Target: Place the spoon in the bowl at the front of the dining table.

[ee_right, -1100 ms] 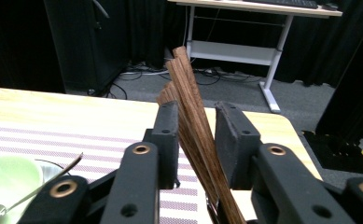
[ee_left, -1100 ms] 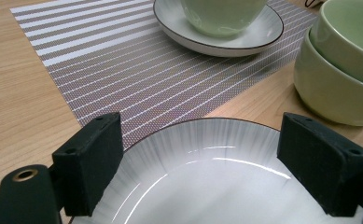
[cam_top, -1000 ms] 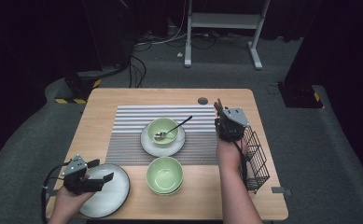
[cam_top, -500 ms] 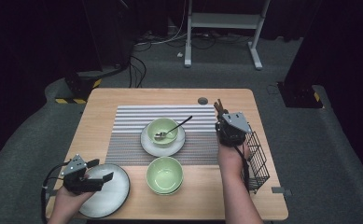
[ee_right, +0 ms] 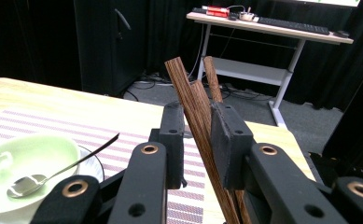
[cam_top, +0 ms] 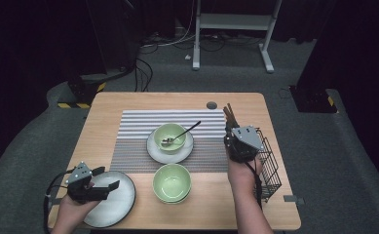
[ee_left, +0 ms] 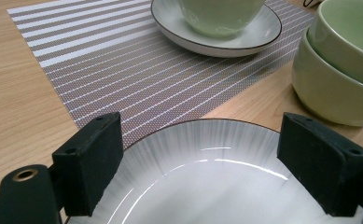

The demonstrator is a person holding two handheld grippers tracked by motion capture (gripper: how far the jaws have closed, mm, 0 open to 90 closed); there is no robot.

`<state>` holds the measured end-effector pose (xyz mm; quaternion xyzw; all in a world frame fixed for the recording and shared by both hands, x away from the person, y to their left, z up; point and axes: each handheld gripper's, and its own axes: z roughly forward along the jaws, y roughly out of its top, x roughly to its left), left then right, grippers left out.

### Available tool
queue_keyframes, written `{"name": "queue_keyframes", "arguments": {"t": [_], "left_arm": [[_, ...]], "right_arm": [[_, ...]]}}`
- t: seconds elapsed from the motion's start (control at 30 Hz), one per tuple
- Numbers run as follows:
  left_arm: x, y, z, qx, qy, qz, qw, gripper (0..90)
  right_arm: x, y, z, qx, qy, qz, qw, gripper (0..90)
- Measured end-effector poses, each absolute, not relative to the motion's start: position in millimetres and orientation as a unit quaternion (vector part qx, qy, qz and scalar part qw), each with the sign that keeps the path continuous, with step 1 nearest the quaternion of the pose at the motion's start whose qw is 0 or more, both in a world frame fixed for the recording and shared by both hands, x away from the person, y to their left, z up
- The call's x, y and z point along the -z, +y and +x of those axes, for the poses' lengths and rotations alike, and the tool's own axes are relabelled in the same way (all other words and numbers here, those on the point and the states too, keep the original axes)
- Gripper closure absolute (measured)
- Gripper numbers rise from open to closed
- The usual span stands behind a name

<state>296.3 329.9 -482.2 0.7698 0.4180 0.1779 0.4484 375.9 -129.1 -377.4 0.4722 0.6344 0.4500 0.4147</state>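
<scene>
Wooden chopsticks point(ee_right: 195, 121) pinched in right gripper point(ee_right: 198, 135), left gripper point(ee_left: 216, 158) wide over plate point(ee_left: 207, 186), striped-mat table point(cam_top: 109, 109), dark room.

The room is dark, with black drapes point(ee_right: 123, 42) behind. The floor point(cam_top: 177, 78) is grey carpet. A white-framed desk point(ee_right: 268, 28) stands beyond, carrying what appears to be a keyboard point(ee_right: 293, 24). Cables point(cam_top: 167, 41) lie beneath it.
</scene>
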Motion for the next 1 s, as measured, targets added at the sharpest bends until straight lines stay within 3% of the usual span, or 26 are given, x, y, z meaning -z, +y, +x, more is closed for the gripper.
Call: {"name": "queue_keyframes", "arguments": {"t": [1.0], "left_arm": [[481.2, 332.7, 296.7, -0.171, 0.421, 0.764, 0.457, 14.8]], "right_arm": [[360.8, -157.8, 358.0, -0.469, 0.61, 0.467, 0.435, 78.6]]}}
